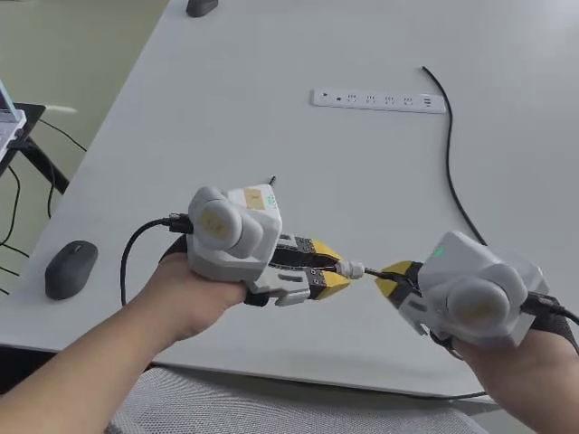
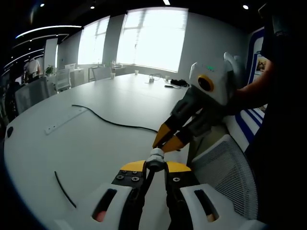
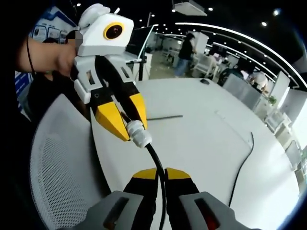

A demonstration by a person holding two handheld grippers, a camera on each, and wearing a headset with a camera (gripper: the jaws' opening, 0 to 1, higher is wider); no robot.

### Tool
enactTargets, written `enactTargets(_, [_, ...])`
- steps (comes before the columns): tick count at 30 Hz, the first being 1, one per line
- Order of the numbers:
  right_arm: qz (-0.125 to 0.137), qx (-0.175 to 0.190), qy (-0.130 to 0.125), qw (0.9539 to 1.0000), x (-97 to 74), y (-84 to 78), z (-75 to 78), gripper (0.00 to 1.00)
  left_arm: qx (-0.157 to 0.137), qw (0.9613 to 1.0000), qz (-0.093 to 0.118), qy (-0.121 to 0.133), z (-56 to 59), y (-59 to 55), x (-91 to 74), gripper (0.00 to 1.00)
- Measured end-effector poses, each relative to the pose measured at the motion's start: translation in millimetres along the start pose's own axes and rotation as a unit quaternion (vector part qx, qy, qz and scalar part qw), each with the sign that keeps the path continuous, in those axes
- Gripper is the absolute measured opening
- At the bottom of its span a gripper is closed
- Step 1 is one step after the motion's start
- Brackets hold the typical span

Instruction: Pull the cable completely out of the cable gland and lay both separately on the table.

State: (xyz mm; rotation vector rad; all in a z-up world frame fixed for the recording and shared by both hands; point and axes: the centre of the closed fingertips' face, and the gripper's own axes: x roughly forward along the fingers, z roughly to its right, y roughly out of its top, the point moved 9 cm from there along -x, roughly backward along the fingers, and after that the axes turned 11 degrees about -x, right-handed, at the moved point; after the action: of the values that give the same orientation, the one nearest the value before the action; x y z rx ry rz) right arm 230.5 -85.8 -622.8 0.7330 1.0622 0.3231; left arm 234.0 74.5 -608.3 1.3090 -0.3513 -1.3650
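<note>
Cable gland [image 1: 351, 268]: small, probably light and rigid; clenched in left gripper [image 1: 324, 271]. Cable [image 3: 156, 158]: thin, likely limp; right gripper [image 3: 161, 173] clamped on it just right of gland.

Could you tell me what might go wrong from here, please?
The cable gland sits at the tips of the left hand-held gripper, so pulling may tear it loose. The cable might slip through the right hand-held gripper. Both hang near the table's edge; a drop could miss it.

Small white cable gland [image 1: 352, 268], pinched at left gripper [image 1: 333, 269] jaw tips, held in air, thin black cable [image 3: 156, 165] threaded through it, running into right gripper [image 1: 394, 275]
</note>
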Motion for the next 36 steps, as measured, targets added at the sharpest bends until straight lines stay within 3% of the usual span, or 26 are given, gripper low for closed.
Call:
enactTargets(11, [-0.018,0.061,-0.017,0.9978,1.4,-20.5,3.6,0.00,-0.002,1.0000,0.002,-0.001,1.1,-1.7,-0.2,0.15])
enactTargets(19, [-0.037,0.124,-0.032,0.9911,2.6,-43.7,10.8,0.00,-0.003,1.0000,0.003,-0.001,0.3,-1.0,0.3,0.15])
enactTargets(26, [-0.035,0.189,-0.033,0.9808,6.4,-65.2,9.7,0.00,0.000,1.0000,0.001,0.001,1.1,-0.5,0.7,0.15])
enactTargets(31, [-0.032,0.208,-0.041,0.9767,6.3,-76.2,3.7,0.00,0.001,1.0000,-0.001,0.001,2.1,-2.2,1.6,0.15])
enactTargets(36, [-0.026,0.222,-0.045,0.9737,5.9,-77.2,-0.8,0.00,0.002,1.0000,-0.004,0.001,2.8,-3.8,3.2,0.15])
